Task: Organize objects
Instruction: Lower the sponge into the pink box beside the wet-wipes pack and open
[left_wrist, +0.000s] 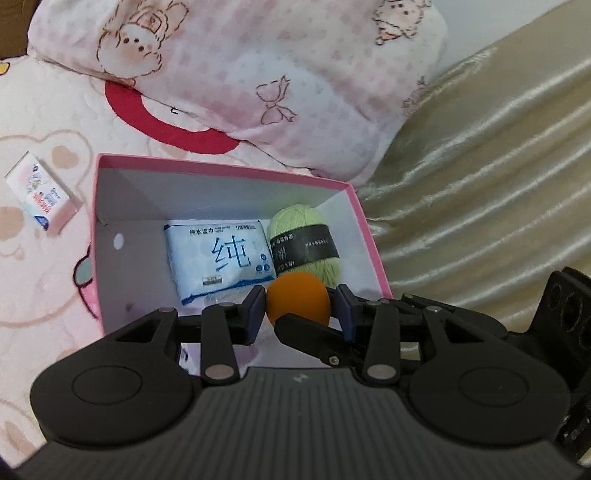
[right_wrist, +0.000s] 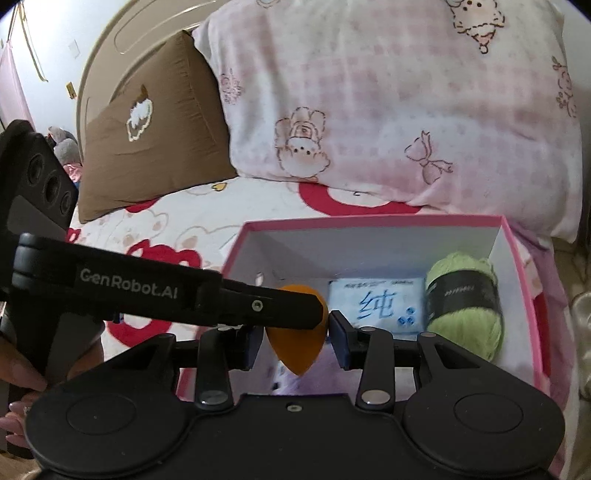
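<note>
An orange egg-shaped sponge (left_wrist: 297, 295) hangs over the near end of a pink box (left_wrist: 221, 168) with a white inside. My left gripper (left_wrist: 299, 310) is shut on the sponge from both sides. My right gripper (right_wrist: 295, 339) is also shut on the same sponge (right_wrist: 295, 354), pads against its flanks. Each view shows a finger (left_wrist: 310, 334) of the other gripper crossing in front of the sponge. In the box lie a blue wet-wipes pack (left_wrist: 221, 258) and a green yarn ball (left_wrist: 303, 243) with a black band.
A small pink-and-white tissue pack (left_wrist: 40, 194) lies on the bedspread left of the box. A pink patterned pillow (right_wrist: 388, 110) and a brown cushion (right_wrist: 147, 136) sit behind the box. Shiny beige fabric (left_wrist: 498, 184) lies to its right. A hand (right_wrist: 18, 369) holds the left gripper.
</note>
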